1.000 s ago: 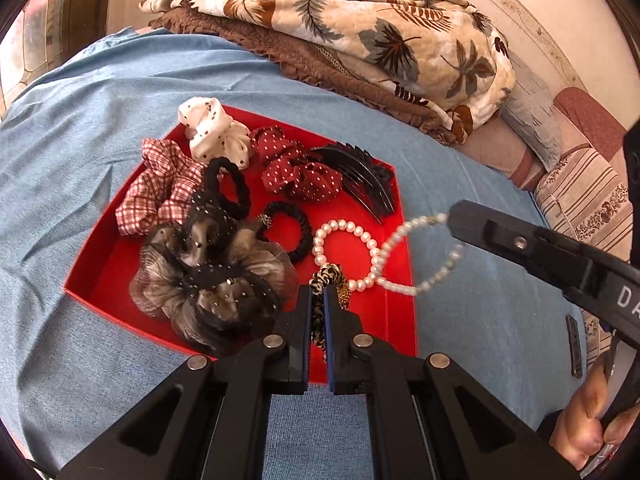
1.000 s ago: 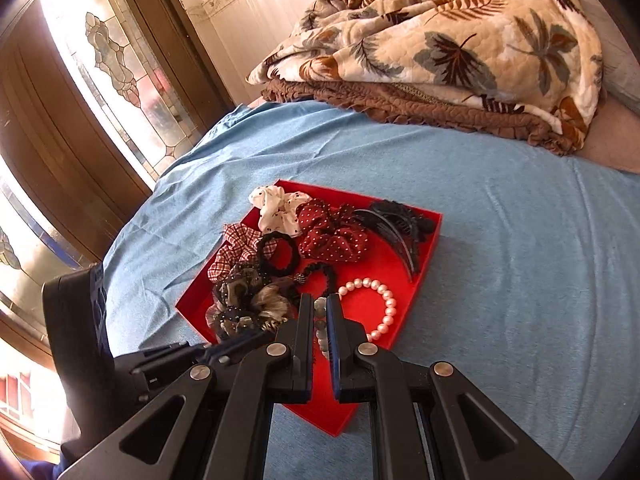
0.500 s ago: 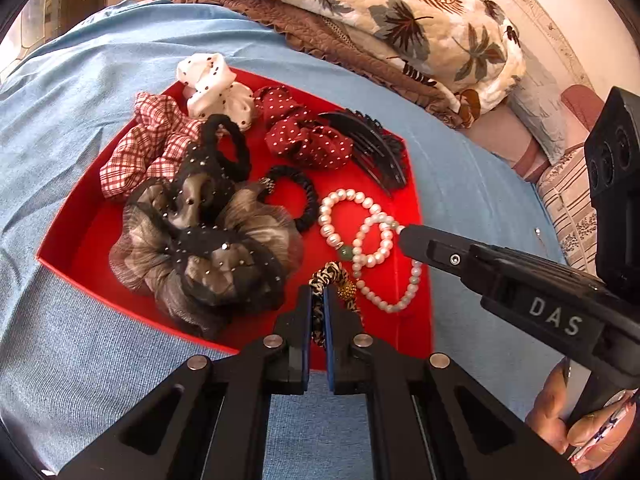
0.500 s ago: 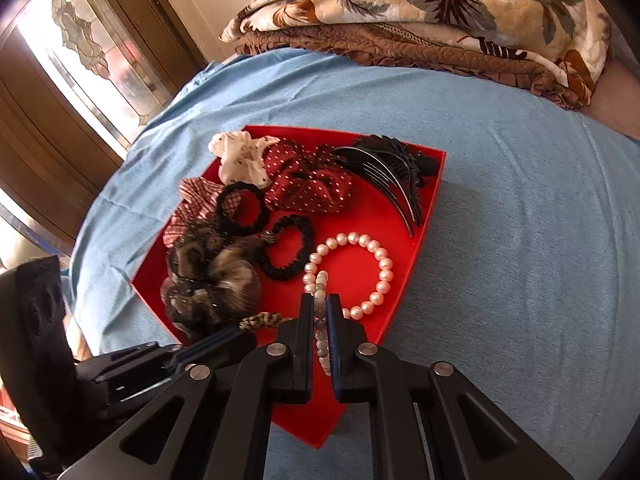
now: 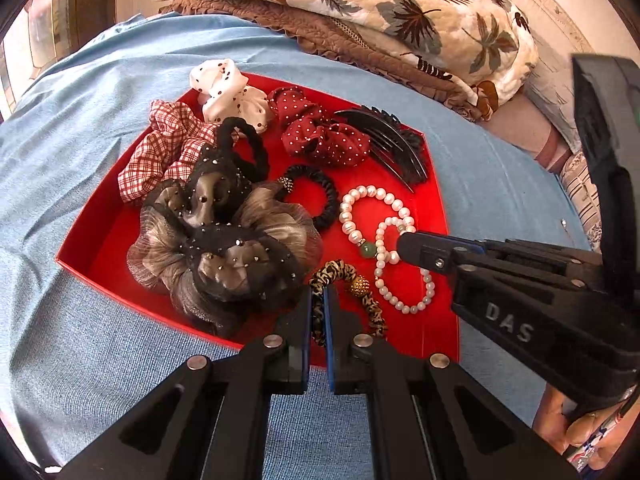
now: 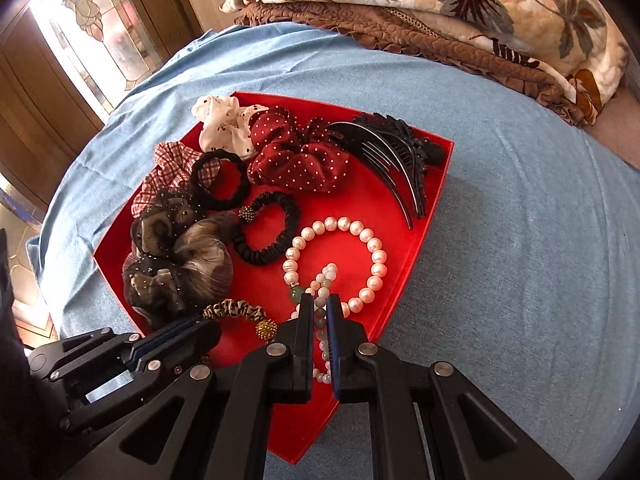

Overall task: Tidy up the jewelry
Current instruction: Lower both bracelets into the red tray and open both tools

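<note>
My view of a bed in a blue sheet (image 6: 520, 240), red tray (image 6: 434, 196) at its middle, leaf-print quilt (image 6: 480, 4) folded at the far edge

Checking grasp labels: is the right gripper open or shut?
Shut: the right gripper pinches the small-beaded pearl strand between its pads, over the red tray.

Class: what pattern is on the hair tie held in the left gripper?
Leopard print hair tie, clearest in the left wrist view.
</note>
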`<state>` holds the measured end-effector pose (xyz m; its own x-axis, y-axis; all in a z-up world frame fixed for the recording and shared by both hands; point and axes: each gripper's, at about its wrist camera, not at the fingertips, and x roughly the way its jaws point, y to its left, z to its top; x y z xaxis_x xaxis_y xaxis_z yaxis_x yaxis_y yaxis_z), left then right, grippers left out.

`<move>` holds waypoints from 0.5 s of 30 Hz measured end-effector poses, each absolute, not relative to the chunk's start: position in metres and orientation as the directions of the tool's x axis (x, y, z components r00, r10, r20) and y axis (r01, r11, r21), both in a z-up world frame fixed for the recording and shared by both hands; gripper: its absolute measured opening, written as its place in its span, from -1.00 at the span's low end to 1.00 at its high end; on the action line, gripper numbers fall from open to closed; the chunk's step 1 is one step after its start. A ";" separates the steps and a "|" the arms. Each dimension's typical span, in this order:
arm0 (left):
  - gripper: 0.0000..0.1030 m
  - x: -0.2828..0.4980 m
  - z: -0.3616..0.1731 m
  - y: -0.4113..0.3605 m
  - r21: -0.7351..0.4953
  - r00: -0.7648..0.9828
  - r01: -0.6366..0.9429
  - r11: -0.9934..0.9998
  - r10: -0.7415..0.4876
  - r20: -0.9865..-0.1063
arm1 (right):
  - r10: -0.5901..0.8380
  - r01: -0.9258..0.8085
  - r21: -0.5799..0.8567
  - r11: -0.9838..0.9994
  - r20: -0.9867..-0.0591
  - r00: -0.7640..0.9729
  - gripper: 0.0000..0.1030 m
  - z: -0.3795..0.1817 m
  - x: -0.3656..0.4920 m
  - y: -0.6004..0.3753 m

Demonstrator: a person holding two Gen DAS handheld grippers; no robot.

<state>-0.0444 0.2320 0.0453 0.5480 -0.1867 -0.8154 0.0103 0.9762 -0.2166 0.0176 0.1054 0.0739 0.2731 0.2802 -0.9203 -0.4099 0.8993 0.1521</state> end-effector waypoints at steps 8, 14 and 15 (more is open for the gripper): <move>-0.90 -0.042 0.044 0.227 -0.205 0.547 0.013 0.979 -0.178 -0.818 | 0.236 -0.394 0.113 0.912 -0.931 0.279 -0.86 0.066 0.031 0.104; -0.89 -0.040 0.042 0.222 -0.202 0.543 0.019 0.979 -0.179 -0.821 | 0.216 -0.391 0.086 0.917 -0.928 0.303 -0.86 0.069 0.037 0.103; -0.89 -0.040 0.043 0.221 -0.197 0.544 0.021 0.980 -0.177 -0.820 | 0.212 -0.388 0.081 0.918 -0.928 0.307 -0.86 0.069 0.038 0.103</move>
